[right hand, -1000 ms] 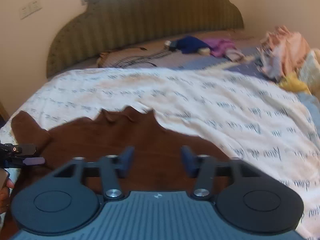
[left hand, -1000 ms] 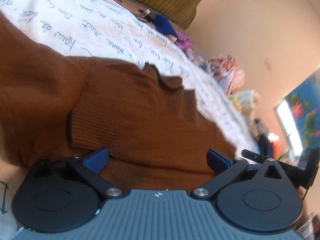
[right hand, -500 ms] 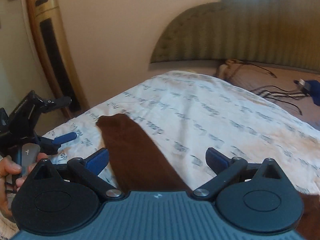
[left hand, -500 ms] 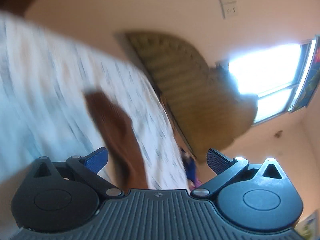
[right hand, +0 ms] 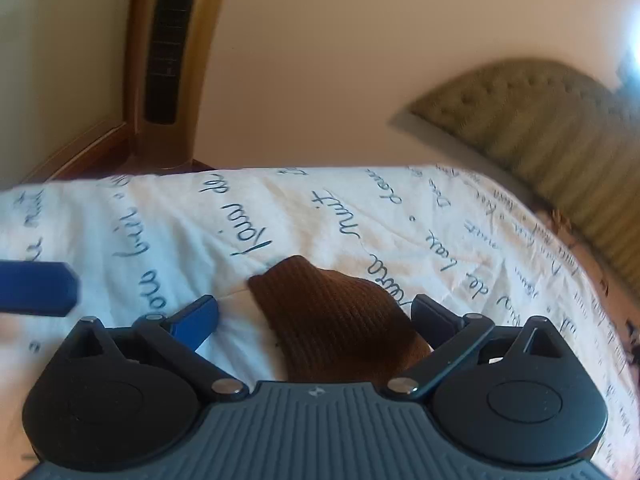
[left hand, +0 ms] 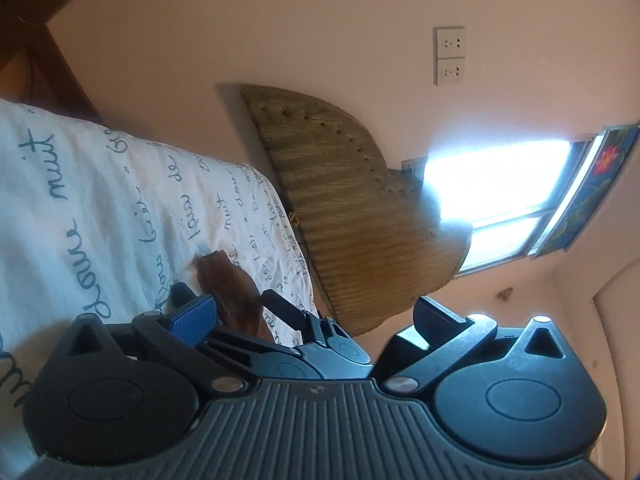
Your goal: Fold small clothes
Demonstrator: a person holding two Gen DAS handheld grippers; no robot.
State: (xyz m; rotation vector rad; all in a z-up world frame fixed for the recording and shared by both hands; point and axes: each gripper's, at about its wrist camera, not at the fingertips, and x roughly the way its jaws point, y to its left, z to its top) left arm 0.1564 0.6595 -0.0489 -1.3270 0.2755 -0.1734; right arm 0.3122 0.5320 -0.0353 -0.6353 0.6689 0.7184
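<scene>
We hold both grippers spread: the right gripper [right hand: 314, 316] straddles the brown sleeve [right hand: 332, 320] on the bedsheet [right hand: 120, 232], seemingly ready to pinch; the left gripper [left hand: 316, 314] waits beside.

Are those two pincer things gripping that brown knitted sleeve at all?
No, nothing is held. Both the left gripper and right gripper are open; the brown sleeve lies on the bedsheet between the right one's fingers, unpinched.

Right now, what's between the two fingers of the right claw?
The end of the brown sweater lies between the right claw's open fingers, on the white sheet with writing. The right wrist view shows it.
</scene>
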